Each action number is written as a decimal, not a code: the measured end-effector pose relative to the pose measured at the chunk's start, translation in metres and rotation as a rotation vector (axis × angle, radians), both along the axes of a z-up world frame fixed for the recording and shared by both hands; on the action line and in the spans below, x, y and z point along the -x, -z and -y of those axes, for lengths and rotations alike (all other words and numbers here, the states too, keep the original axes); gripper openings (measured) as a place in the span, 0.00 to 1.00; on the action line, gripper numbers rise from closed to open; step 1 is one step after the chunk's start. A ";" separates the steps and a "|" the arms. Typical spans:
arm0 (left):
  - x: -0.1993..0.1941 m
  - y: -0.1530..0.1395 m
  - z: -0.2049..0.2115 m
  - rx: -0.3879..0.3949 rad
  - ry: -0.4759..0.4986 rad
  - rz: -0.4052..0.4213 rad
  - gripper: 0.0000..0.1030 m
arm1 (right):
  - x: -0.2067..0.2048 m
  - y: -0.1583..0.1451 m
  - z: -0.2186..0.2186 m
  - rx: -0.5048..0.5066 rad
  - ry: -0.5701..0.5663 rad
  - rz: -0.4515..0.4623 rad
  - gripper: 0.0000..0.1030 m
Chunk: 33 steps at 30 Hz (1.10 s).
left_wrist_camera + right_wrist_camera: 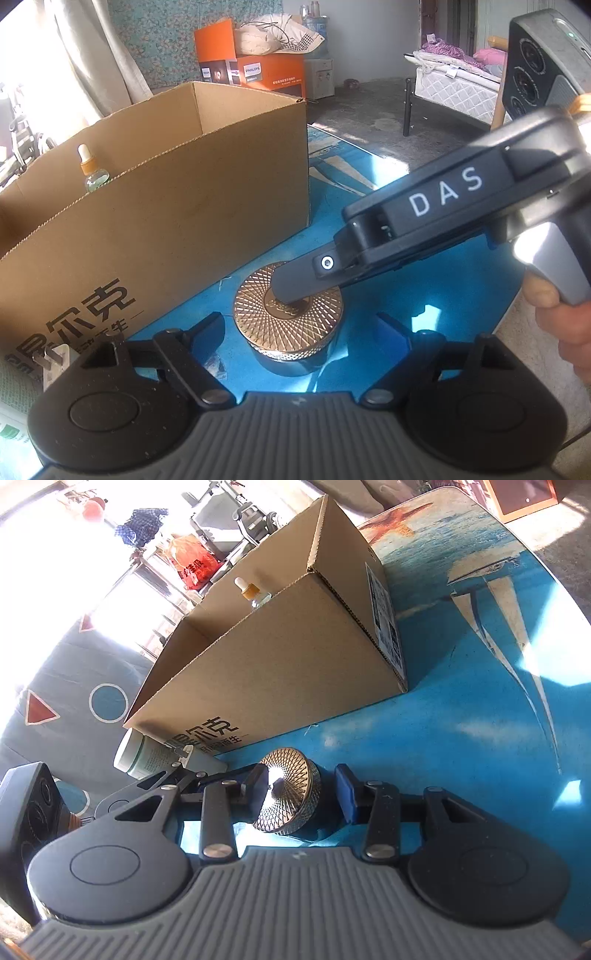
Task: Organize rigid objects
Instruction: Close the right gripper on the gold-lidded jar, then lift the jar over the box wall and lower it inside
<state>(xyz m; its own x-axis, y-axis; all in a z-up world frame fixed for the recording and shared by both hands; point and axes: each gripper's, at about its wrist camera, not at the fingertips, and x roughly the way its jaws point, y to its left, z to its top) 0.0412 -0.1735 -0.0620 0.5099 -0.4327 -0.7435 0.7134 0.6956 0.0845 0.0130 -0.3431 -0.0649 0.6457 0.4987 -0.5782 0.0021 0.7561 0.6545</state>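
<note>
Sitting on the blue tabletop [369,229] just right of the cardboard box [166,206], the gold tin [295,325] lies between the spread left hand-held gripper [306,325]. From the right wrist, the right hand-held gripper [303,794] pinches the tin's [291,794] sides.

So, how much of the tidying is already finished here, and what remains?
Done: one dropper bottle stands inside the cardboard box. In hand: the gold jar is not boxed yet and sits on the blue table. The right claw touches its lid, and the open left claw straddles it. Left: boxing this jar, then probably the pale jar lying beside the box.
</note>
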 end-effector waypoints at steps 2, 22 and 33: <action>-0.005 0.002 0.001 0.002 -0.003 -0.016 0.75 | -0.001 0.002 0.000 -0.006 0.003 -0.002 0.38; -0.007 0.000 0.001 0.027 -0.044 -0.037 0.56 | 0.001 0.003 -0.004 -0.021 0.012 0.008 0.35; 0.018 -0.032 -0.009 0.059 -0.071 0.024 0.56 | 0.022 -0.025 -0.013 -0.013 0.015 0.073 0.35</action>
<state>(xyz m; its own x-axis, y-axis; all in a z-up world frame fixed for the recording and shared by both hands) 0.0231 -0.1644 -0.0298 0.5585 -0.4375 -0.7047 0.6603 0.7487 0.0585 -0.0093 -0.3300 -0.0399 0.6934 0.4956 -0.5231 -0.0342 0.7478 0.6631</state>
